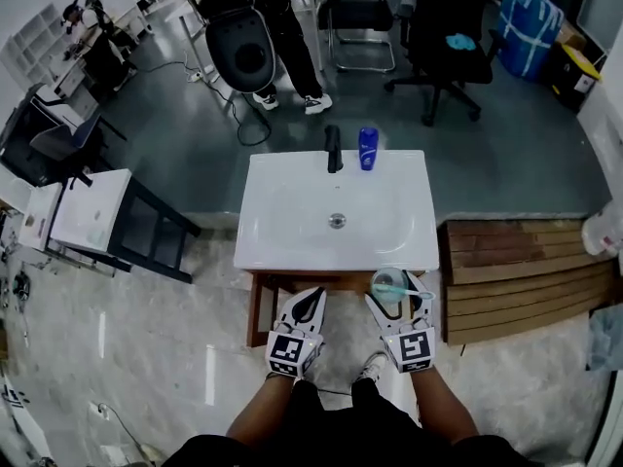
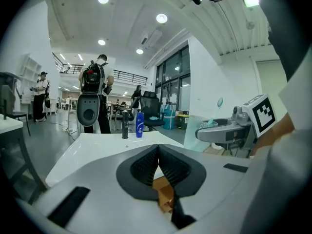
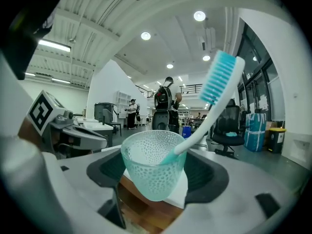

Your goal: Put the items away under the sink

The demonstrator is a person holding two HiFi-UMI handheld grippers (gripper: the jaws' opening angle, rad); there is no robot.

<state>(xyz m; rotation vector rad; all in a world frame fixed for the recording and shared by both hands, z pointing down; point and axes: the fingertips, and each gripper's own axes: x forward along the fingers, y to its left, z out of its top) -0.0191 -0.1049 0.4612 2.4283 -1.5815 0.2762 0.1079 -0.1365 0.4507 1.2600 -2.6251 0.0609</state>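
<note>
My right gripper (image 1: 391, 287) is shut on a clear teal cup (image 3: 153, 166) with a teal toothbrush (image 3: 209, 101) leaning in it. The cup (image 1: 389, 283) hangs just off the front right edge of the white sink (image 1: 292, 232). Beside it, my left gripper (image 1: 310, 302) is shut with nothing between its jaws, in front of the sink's front edge. A blue bottle (image 1: 368, 149) stands at the sink's back edge, right of the black faucet (image 1: 334, 148). The same blue bottle (image 2: 140, 125) shows far off in the left gripper view. The wooden cabinet (image 1: 261, 305) sits beneath the basin.
A stack of wooden planks (image 1: 526, 270) lies to the right of the sink. A low white table (image 1: 92, 210) with a dark frame stands to the left. People and office chairs (image 1: 443, 42) are beyond the sink. A black robot base (image 1: 239, 52) stands behind it.
</note>
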